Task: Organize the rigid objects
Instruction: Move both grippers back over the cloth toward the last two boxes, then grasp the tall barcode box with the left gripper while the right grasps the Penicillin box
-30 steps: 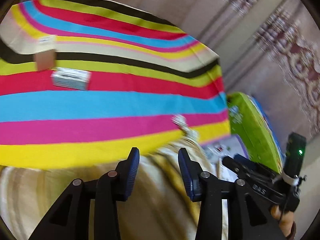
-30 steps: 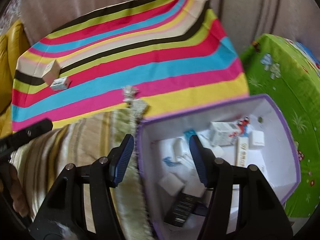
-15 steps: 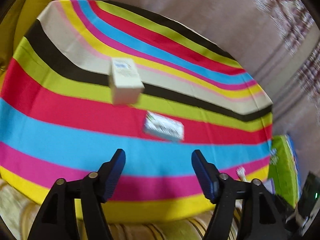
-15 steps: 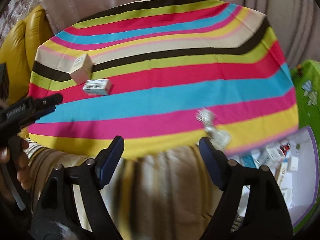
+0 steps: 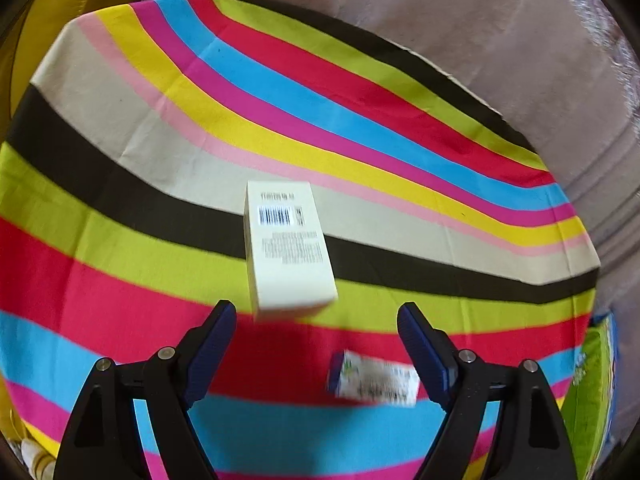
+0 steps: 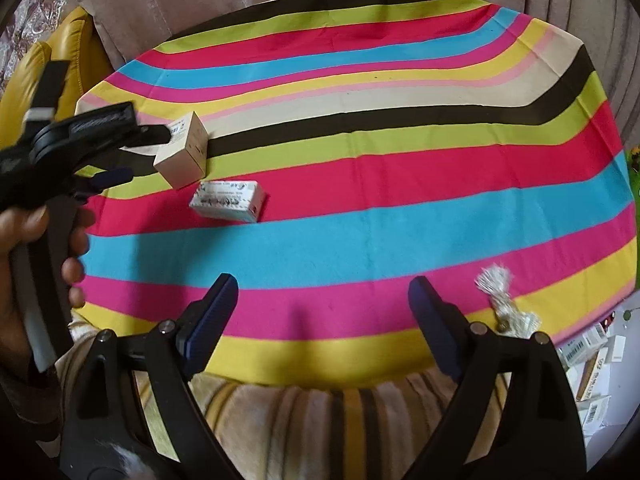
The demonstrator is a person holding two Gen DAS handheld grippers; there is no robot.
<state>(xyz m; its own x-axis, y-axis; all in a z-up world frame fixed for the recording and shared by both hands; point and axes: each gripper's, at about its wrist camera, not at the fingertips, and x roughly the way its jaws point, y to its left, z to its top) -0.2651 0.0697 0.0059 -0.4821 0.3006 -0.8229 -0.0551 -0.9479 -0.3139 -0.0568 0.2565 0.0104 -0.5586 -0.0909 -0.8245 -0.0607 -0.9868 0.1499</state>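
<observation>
A cream box [image 5: 288,248] with a barcode lies on the striped tablecloth [image 5: 120,184]. My left gripper [image 5: 316,316] hovers just short of it. Its jaws are opening, and the box's near end sits between the fingertips [image 5: 224,320] without touching them. A flat white printed box [image 5: 374,380] lies nearer, beside the right finger. The right wrist view shows the same cream box [image 6: 184,152] and flat box [image 6: 228,200] at the table's left, with the left gripper [image 6: 136,156] reaching in. My right gripper [image 6: 323,286] hangs over the table's front edge, jaws opening, with nothing between them.
A silver tassel [image 6: 496,284] lies on the cloth near the right finger. A white-lined bin [image 6: 600,360] holding several small boxes sits low at the right. A yellow seat [image 6: 76,48] stands at the left, a green cushion [image 5: 592,392] at the right. A hand [image 6: 76,240] grips the left tool.
Both grippers have opened wider. The left one swung over the table until the cream box came close in front. The right one moved left, from above the bin to the table's front edge.
</observation>
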